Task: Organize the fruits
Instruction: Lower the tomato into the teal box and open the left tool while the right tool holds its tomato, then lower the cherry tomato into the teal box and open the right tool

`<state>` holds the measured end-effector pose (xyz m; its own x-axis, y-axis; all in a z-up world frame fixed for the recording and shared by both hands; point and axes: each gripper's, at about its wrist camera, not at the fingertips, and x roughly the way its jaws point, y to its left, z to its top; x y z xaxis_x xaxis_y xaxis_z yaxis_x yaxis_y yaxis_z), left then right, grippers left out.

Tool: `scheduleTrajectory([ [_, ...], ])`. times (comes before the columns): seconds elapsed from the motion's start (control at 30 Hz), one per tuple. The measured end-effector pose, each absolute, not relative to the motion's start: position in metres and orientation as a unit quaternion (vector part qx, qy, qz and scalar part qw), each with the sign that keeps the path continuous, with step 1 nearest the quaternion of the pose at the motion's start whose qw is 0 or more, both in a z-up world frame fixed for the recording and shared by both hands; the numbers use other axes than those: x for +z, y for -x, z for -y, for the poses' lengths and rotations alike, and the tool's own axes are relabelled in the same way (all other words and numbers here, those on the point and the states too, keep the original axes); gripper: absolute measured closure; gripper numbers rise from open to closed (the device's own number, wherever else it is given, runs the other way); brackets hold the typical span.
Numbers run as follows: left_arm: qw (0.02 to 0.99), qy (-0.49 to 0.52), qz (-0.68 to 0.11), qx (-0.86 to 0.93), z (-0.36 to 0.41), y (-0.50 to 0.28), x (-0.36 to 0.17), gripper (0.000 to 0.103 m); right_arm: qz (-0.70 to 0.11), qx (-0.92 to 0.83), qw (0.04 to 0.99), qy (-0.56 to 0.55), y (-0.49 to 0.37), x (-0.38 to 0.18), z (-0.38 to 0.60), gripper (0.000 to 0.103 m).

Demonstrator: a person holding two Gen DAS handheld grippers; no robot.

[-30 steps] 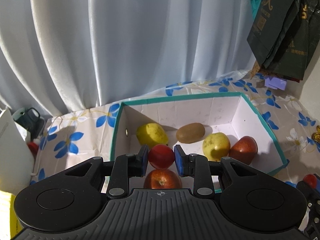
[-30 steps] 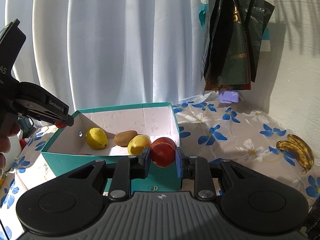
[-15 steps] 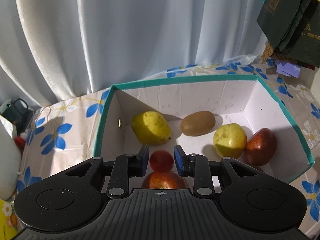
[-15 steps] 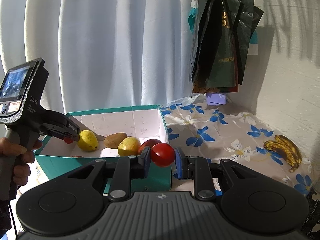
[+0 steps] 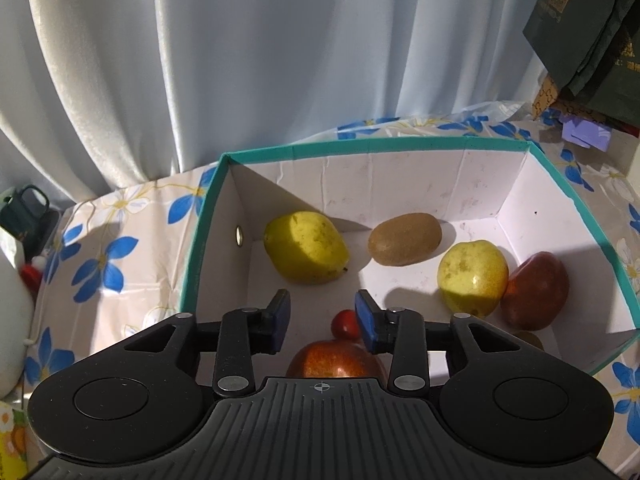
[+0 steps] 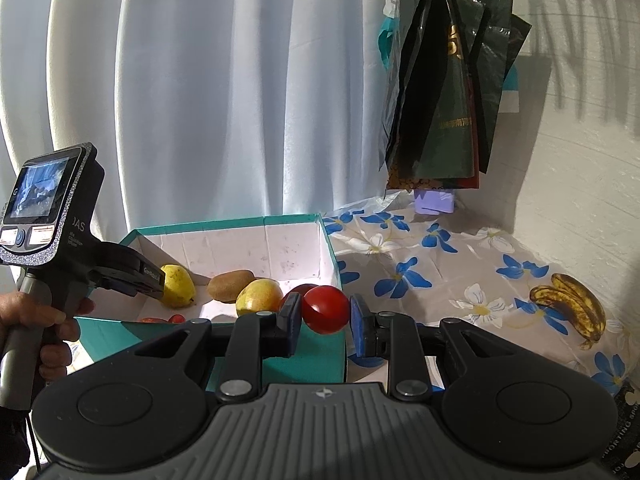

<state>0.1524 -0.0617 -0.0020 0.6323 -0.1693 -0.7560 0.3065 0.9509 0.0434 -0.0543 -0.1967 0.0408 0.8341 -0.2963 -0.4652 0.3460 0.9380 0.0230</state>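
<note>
Since a second ago the left gripper (image 5: 322,322) has dropped lower into the teal box (image 5: 580,204), and its jaws are opening: the small tomato (image 5: 345,325) it was clamping now lies loose on the box floor by the near wall, just beside the right pad and above a red apple (image 5: 336,360). Whether tomato and apple touch is hard to tell from this angle. Along the far wall lie a yellow pear (image 5: 306,252) and a kiwi (image 5: 404,239); by the right wall a yellow apple (image 5: 472,274) touches a dark red fruit (image 5: 534,290). The right gripper (image 6: 325,316), outside the box's near right corner, has its jaws clamped on a second red tomato (image 6: 325,309). Two bananas (image 6: 572,300) lie at the table's right edge.
</note>
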Motion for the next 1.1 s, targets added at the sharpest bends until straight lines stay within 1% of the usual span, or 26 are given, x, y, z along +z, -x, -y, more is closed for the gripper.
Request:
scheduleTrajectory([
  [0.03, 0.901, -0.084, -0.406, -0.131, 0.061, -0.151, 0.000, 0.047, -0.234, -0.168, 0.956, -0.053, 0.054, 0.041, 0.197, 0.078],
  [0.07, 0.901, -0.084, -0.404, -0.130, 0.061, -0.149, 0.002, 0.039, -0.234, -0.167, 0.956, -0.053, 0.054, 0.041, 0.197, 0.078],
  [0.1, 0.902, -0.082, -0.404, -0.131, 0.060, -0.147, 0.004, 0.035, -0.234, -0.166, 0.956, -0.054, 0.053, 0.041, 0.197, 0.078],
  [0.17, 0.904, -0.074, -0.400, -0.132, 0.056, -0.142, 0.010, 0.015, -0.233, -0.165, 0.957, -0.053, 0.052, 0.042, 0.198, 0.078],
  [0.23, 0.907, -0.072, -0.397, -0.125, 0.053, -0.135, 0.017, 0.004, -0.231, -0.165, 0.958, -0.052, 0.051, 0.042, 0.198, 0.078],
  [0.33, 0.911, -0.070, -0.388, -0.119, 0.049, -0.124, 0.028, 0.001, -0.227, -0.161, 0.959, -0.051, 0.049, 0.044, 0.198, 0.078],
  [0.47, 0.908, -0.065, -0.399, -0.111, 0.042, -0.116, 0.036, 0.001, -0.223, -0.152, 0.962, -0.048, 0.044, 0.047, 0.198, 0.078],
  [1.1, 0.908, -0.021, -0.414, -0.060, 0.001, -0.086, 0.038, 0.001, -0.210, -0.108, 0.971, -0.021, 0.020, 0.053, 0.200, 0.078],
])
